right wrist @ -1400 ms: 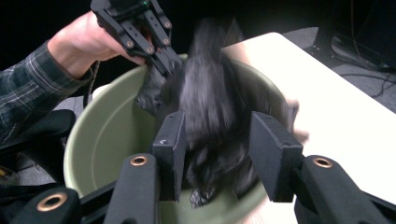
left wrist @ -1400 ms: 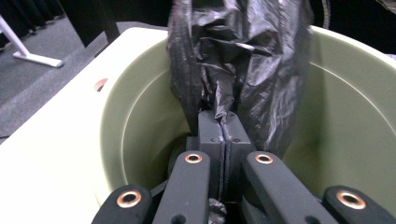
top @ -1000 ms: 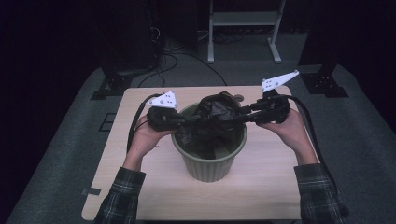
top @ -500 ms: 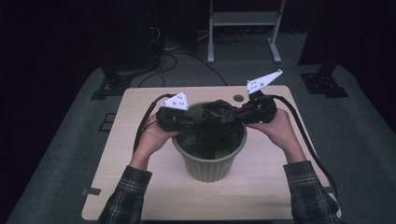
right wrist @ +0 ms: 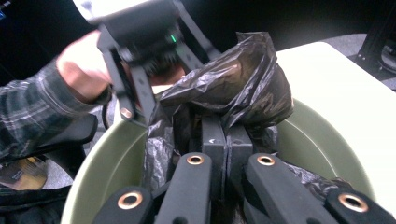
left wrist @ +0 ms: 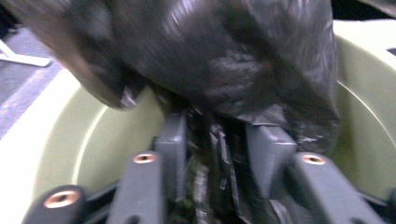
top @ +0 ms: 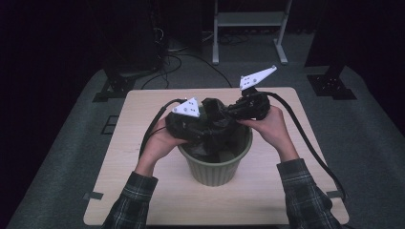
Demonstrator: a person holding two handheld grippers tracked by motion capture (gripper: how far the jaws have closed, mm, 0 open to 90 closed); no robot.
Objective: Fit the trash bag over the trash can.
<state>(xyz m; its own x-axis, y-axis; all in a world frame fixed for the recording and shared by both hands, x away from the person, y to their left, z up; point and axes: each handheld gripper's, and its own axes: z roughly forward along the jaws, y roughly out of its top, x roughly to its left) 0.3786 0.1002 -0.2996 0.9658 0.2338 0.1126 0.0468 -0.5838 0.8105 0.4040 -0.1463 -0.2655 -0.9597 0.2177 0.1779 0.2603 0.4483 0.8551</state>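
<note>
High view first: we see both hands over the green bin [top: 217, 164] on the worktop [top: 143, 109], working the black bag [top: 217, 131] into it. Left gripper view: the left gripper [left wrist: 217, 140] has just been opening, its fingers partway apart with bag film loose between them; blur hides any contact. Right gripper view: the right gripper [right wrist: 226, 133] has its fingers pinched together on a fold of bag above the rim. We should keep that pinch firm and regrip lower, we think. The bin's bottom stays hidden.
</note>
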